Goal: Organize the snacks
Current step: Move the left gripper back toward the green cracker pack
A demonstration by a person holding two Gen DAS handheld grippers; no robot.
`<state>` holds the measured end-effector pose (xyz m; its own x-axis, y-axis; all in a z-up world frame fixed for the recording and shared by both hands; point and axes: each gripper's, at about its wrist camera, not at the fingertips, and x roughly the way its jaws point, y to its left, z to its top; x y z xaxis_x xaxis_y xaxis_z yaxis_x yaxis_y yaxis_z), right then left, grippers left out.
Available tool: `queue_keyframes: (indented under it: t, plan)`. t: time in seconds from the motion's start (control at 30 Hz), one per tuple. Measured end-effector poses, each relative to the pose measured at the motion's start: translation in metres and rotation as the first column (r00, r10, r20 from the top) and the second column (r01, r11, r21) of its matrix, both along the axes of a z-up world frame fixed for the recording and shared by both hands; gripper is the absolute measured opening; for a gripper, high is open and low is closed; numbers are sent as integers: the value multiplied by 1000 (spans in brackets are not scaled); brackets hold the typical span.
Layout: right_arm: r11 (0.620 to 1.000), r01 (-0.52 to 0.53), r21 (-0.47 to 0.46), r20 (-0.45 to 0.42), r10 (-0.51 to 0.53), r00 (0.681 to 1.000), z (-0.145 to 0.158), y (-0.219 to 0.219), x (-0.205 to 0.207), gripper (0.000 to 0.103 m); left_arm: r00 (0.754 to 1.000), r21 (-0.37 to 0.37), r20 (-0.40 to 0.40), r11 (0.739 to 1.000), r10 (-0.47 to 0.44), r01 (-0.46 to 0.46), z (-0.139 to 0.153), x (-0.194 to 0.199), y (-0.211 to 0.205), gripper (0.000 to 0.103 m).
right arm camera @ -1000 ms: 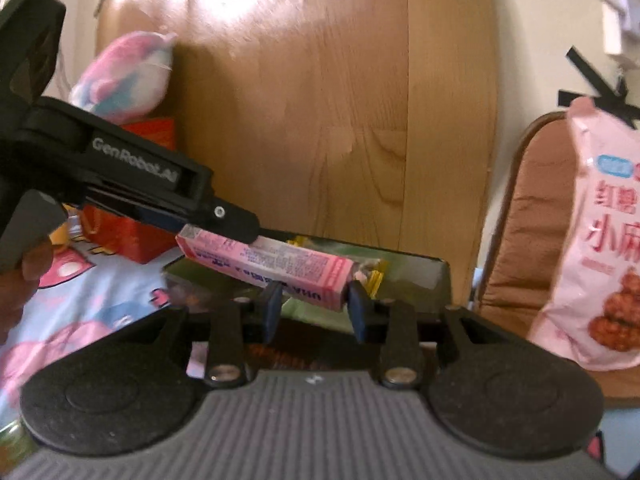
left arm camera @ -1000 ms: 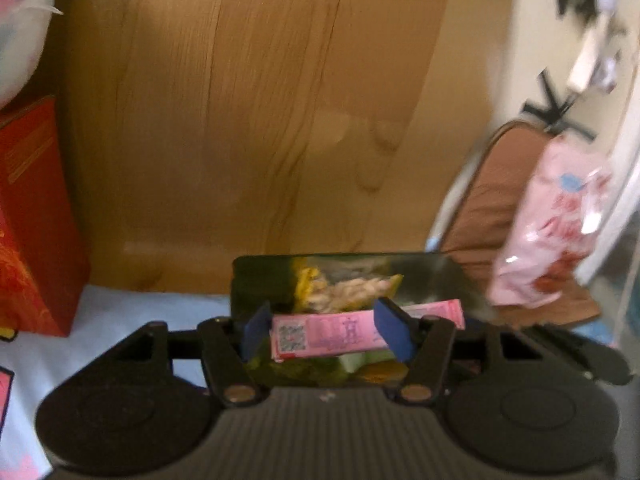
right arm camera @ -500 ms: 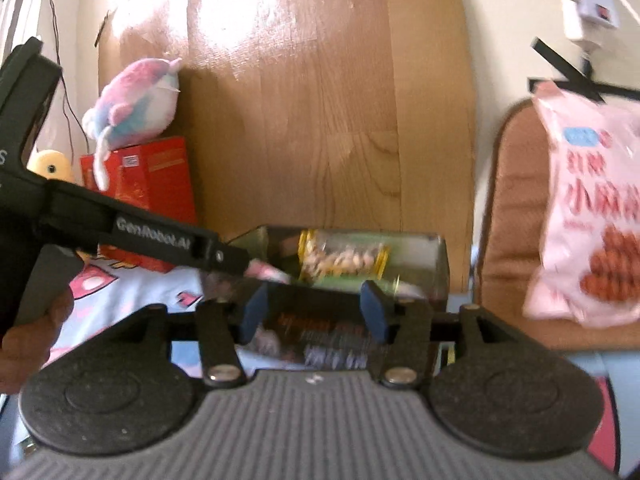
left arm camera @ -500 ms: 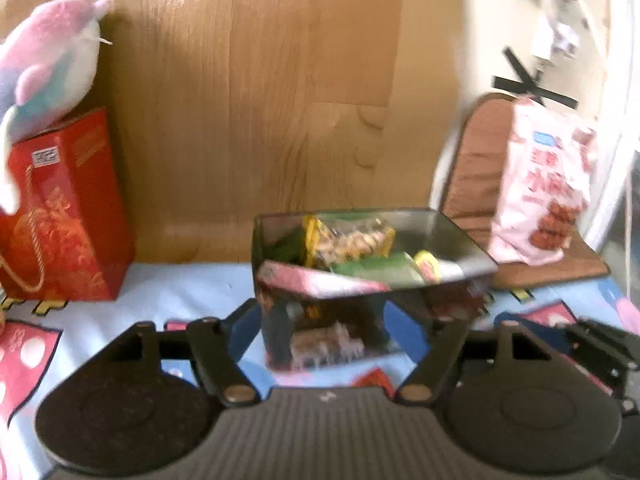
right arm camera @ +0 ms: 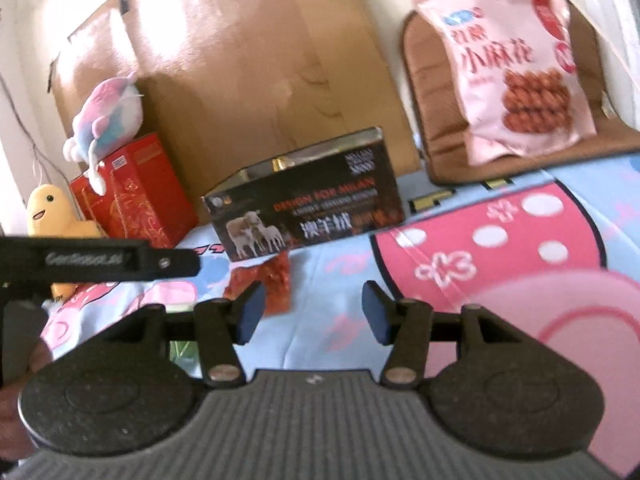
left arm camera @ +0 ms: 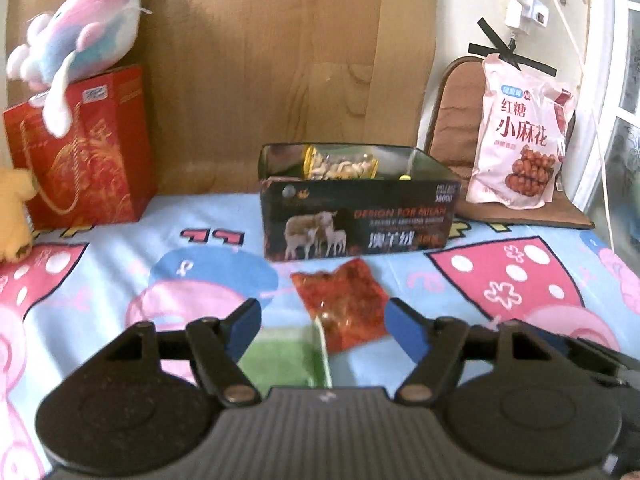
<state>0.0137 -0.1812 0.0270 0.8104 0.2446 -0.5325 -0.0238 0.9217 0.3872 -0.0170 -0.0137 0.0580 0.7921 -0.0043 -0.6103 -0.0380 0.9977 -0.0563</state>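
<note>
A black tin box (left arm camera: 356,216) with sheep pictures stands open on the cartoon sheet and holds several snacks, a yellow-edged nut packet (left arm camera: 340,164) among them. The box also shows in the right wrist view (right arm camera: 308,208). A red snack packet (left arm camera: 344,308) lies flat in front of the box, and a green packet (left arm camera: 284,356) lies just nearer. My left gripper (left arm camera: 322,330) is open and empty, low over these two packets. My right gripper (right arm camera: 312,314) is open and empty, to the right of the red packet (right arm camera: 268,280). The left gripper's arm (right arm camera: 100,264) crosses the right wrist view.
A red gift bag (left arm camera: 84,148) with a pink plush toy (left arm camera: 80,44) on top stands at the left, a yellow plush (right arm camera: 52,208) beside it. A large pink snack bag (left arm camera: 520,132) leans on a brown cushion (left arm camera: 452,120) at the right. A wooden board (left arm camera: 260,60) backs the scene.
Both grippers let go of the pink box over the tin, opened, and drew back and down to the sheet in front of the tin.
</note>
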Motion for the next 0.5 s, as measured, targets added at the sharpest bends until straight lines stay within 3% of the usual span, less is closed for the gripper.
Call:
queue_keyframes:
  t: [0.13,0.2,0.5]
  plan:
    - [999,38,-1,24,-38,999,-2,0,-12,57,1000,11,-4,1000,21,-21,-8,-13,1,70]
    - [999,53,-6,57,-53,997,0,0,-17,64,1000,22,-2,999,31,-31,-13,-19,0,71]
    - [997,76,-20,84,-74,994,1,0,-21,66,995,63,0,993,97,-97,-40,-28,0,71]
